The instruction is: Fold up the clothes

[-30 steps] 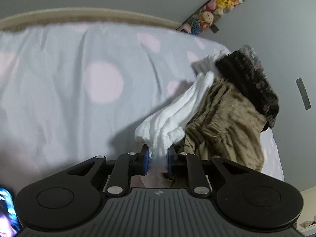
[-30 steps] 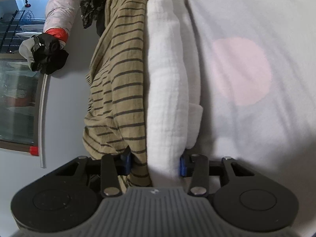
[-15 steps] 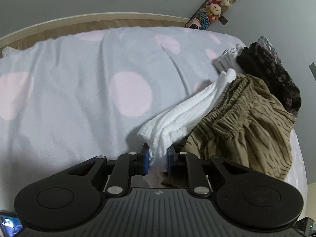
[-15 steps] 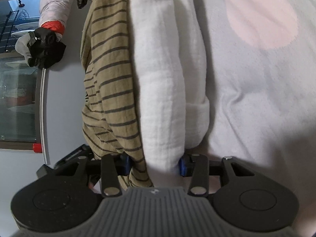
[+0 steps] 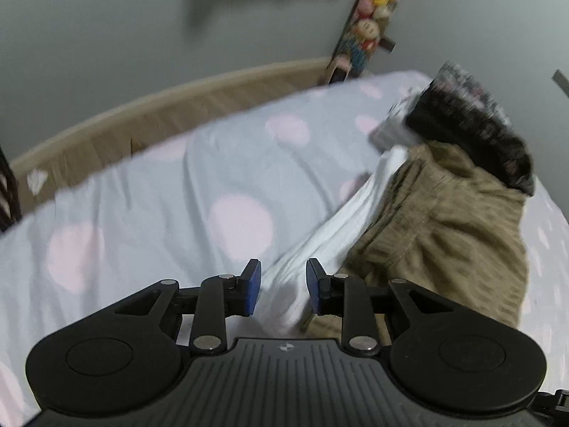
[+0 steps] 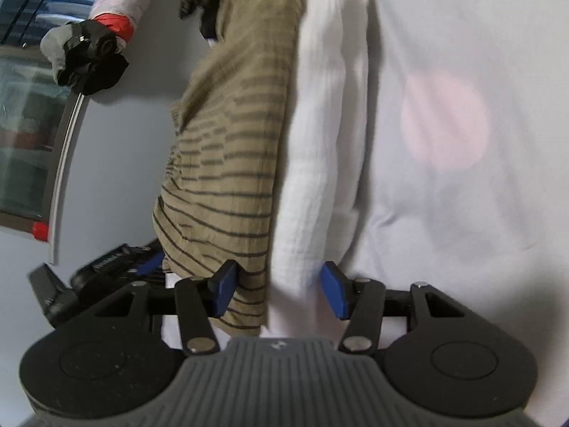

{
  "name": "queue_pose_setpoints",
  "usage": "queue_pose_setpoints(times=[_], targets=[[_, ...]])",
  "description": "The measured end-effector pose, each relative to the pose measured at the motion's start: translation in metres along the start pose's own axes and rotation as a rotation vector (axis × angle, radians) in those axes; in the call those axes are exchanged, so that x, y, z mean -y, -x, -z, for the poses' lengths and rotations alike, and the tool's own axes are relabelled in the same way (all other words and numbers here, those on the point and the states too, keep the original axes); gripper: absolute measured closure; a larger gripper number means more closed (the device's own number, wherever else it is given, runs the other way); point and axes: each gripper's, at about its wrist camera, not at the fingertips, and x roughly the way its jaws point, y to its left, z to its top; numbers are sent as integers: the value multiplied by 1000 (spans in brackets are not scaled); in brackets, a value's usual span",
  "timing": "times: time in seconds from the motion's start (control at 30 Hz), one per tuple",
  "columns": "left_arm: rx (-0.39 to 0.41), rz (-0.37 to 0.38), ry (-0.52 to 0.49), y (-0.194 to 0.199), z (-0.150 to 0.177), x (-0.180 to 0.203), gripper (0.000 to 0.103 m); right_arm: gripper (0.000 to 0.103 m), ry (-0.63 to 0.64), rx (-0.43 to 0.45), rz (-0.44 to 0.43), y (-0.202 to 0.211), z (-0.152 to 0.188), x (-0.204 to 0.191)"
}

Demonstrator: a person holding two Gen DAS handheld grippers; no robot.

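A white textured garment (image 5: pixel 330 238) lies in a long roll on the bed, beside a tan striped garment (image 5: pixel 444 235) and a dark patterned one (image 5: pixel 469 128). My left gripper (image 5: pixel 281 290) is open, its blue pads on either side of the white garment's end. In the right wrist view the white garment (image 6: pixel 320 149) and the tan striped garment (image 6: pixel 234 163) run up the frame. My right gripper (image 6: pixel 281 290) is open around the ends of both.
The bed has a pale blue sheet with pink dots (image 5: pixel 177 195) and a wooden frame (image 5: pixel 177 106) against a grey wall. Plush toys (image 5: pixel 373 10) hang on the wall. A gloved hand in a pink sleeve (image 6: pixel 89 49) and the other gripper (image 6: pixel 106 270) show at the left.
Both grippers have opened and let go of the clothes they held. The left gripper has tilted up, showing more wall and bed frame.
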Motion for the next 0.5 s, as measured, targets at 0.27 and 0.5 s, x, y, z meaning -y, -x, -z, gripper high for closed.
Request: queue_pose_setpoints(times=[0.27,0.5], targets=[[38,109,-96,7,-21,55,72,64,340,231,153,37,-47,-46],[1,149,-154,-27,-24,82,80,73,627,368,167,-1,-118,-95]])
